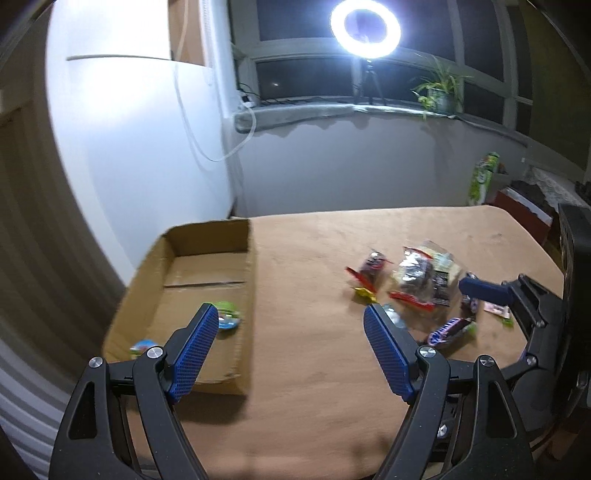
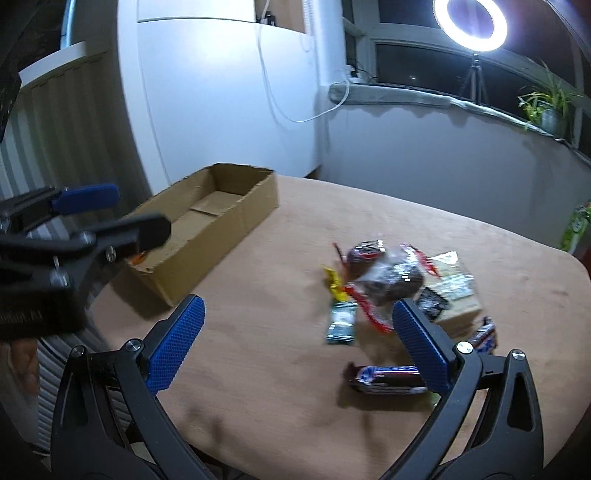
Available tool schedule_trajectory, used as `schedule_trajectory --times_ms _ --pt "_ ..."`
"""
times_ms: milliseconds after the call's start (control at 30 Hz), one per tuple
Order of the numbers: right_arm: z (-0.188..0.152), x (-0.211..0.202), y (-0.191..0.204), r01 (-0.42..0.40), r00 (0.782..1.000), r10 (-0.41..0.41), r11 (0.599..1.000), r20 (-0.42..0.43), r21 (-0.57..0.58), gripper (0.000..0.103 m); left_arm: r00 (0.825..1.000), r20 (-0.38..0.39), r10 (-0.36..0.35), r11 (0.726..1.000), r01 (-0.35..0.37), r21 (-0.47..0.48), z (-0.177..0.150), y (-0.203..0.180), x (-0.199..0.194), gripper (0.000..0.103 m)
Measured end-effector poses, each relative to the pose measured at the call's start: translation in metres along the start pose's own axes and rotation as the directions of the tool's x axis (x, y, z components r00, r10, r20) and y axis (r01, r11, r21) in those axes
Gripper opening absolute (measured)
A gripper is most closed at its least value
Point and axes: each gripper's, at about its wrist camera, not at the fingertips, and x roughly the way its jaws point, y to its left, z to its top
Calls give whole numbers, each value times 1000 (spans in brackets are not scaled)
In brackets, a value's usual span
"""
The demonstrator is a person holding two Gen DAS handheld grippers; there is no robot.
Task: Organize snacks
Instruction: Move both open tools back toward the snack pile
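Note:
An open cardboard box (image 1: 207, 258) stands at the table's left; it also shows in the right wrist view (image 2: 221, 225). Inside it lie a green-blue snack (image 1: 229, 315) and another small colourful packet (image 1: 142, 347). A pile of snack packets (image 1: 421, 280) lies on the right of the table (image 2: 391, 284), with a teal packet (image 2: 341, 321) and a dark bar (image 2: 388, 378) nearer. My left gripper (image 1: 290, 314) is open and empty, above the table beside the box. My right gripper (image 2: 297, 306) is open and empty, in front of the pile.
The table wears a tan cloth (image 1: 314, 369). A white wall and fridge stand behind the box. A ring light (image 1: 365, 27) and a potted plant (image 1: 439, 92) are on the window sill. A green carton (image 1: 484, 177) stands past the table's far right.

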Motion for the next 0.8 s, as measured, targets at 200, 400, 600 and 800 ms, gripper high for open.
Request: schedule_trajectory --times_ms 200,400,600,800 --pt "-5 2 2 -37 999 37 999 2 2 103 999 17 46 999 -46 4 6 3 -8 81" --pt "-8 2 -10 -37 999 37 999 5 21 103 999 10 52 998 -53 35 11 -10 -4 81" --pt "-14 -2 -30 -22 1000 22 999 8 50 103 999 -3 38 996 -38 78 14 -30 5 81" --pt "-33 -14 -65 72 997 -73 996 25 55 103 1000 -15 6 995 -4 97 15 -50 19 81"
